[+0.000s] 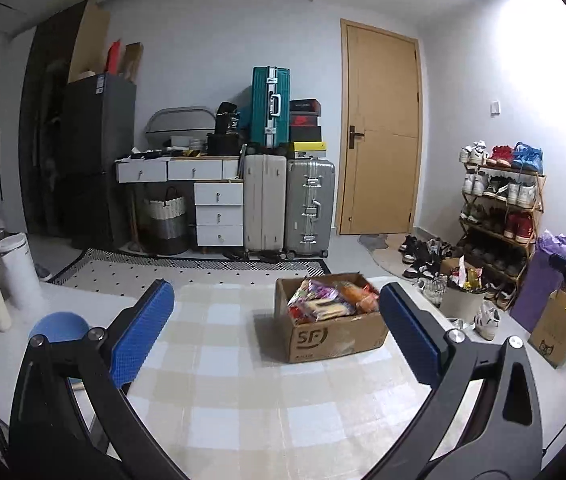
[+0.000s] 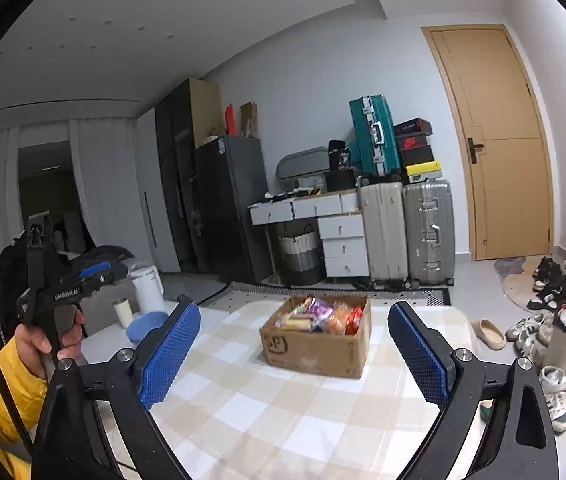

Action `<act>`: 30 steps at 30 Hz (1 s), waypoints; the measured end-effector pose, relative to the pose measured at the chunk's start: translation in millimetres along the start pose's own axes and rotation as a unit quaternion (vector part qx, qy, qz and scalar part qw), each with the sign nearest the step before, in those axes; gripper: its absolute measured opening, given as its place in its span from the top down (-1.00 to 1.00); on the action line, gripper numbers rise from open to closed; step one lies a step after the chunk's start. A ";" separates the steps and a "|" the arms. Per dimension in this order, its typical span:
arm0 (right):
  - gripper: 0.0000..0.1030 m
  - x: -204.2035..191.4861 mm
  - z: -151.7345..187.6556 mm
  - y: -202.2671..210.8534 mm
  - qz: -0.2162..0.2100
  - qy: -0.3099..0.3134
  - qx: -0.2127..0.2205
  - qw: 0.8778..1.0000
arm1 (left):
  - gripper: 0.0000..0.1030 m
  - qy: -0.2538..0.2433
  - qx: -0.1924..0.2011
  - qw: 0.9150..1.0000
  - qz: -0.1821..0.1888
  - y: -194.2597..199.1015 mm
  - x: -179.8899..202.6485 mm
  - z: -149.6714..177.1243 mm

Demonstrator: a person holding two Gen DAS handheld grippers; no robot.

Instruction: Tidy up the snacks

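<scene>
Showing L gripper (image 1: 275,324) & R gripper (image 2: 293,346), both w/ jaws apart & empty, near cardboard box (image 2: 315,350) of snack packs (image 2: 319,316) on checked bench (image 2: 267,412)

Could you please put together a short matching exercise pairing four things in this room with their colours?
Things:
1. cardboard box
2. upper suitcase
3. door
4. tongs pads

Colours:
A. teal
B. blue
C. brown with a printed logo
D. light wood tone

Pairs: 1-C, 2-A, 3-D, 4-B
</scene>
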State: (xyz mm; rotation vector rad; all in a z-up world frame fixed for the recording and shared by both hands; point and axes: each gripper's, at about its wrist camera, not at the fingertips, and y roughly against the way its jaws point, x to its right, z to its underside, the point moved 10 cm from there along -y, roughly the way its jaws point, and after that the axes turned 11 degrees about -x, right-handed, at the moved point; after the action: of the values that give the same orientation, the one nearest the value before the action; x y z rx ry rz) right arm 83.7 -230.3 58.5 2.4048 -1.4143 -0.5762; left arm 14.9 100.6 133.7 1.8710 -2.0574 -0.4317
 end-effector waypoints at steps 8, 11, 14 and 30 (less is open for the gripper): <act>-0.88 21.5 61.5 -67.6 0.016 -0.010 -0.030 0.999 | -0.99 0.011 -0.002 1.000 -0.005 -56.0 -4.1 56.4; -0.88 30.6 80.6 -96.3 0.024 -0.012 -0.039 0.999 | -0.99 0.016 -0.038 0.999 0.009 -97.7 3.1 82.1; -0.88 39.1 93.8 -122.8 0.032 -0.012 -0.050 0.998 | -0.99 0.020 -0.056 0.998 0.006 -136.8 8.5 110.7; -0.89 45.8 106.8 -197.5 0.051 -0.002 -0.055 0.997 | -0.99 0.036 -0.075 0.996 -0.023 -300.4 9.6 159.4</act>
State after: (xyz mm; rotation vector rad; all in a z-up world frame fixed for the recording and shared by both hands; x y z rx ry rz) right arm 203.2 -181.8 -131.0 2.2331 -1.4577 -0.6184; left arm 214.3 63.7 -139.3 1.8212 -1.8837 -0.5080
